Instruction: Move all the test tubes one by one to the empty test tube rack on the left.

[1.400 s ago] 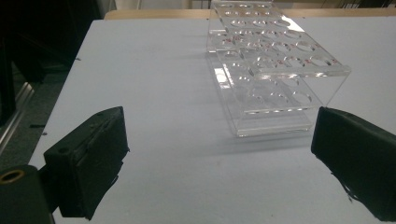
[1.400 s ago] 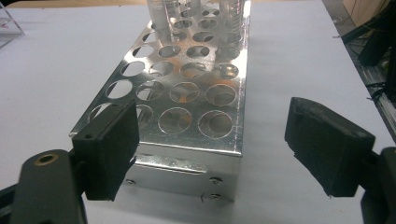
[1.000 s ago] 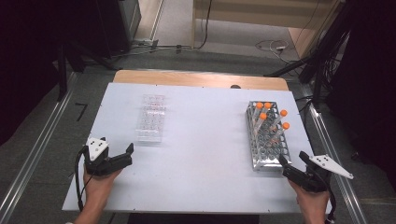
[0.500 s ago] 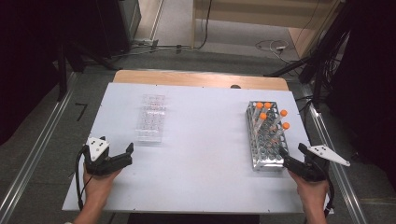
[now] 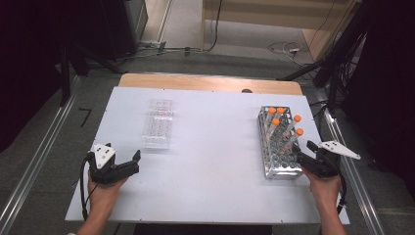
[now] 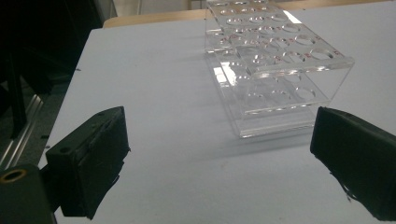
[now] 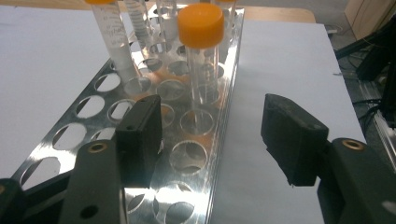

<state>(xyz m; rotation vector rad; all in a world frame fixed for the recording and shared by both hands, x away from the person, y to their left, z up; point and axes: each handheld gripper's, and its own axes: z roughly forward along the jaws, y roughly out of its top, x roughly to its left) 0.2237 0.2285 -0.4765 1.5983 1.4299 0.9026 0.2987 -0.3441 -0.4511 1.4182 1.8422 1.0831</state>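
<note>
Rightward along the table edge, my right gripper (image 5: 304,159) slid up to the metal rack (image 5: 280,144) while its jaws narrowed.
Nothing sat between them yet; an orange-capped tube (image 7: 202,56) stood just ahead. My left gripper (image 5: 131,164) gaped apart near the clear rack (image 5: 158,124).

A white tabletop (image 5: 215,147) carries a clear plastic rack (image 5: 159,123) toward its left and a metal rack (image 5: 280,144) of orange-capped tubes (image 5: 296,128) near its right edge.
</note>
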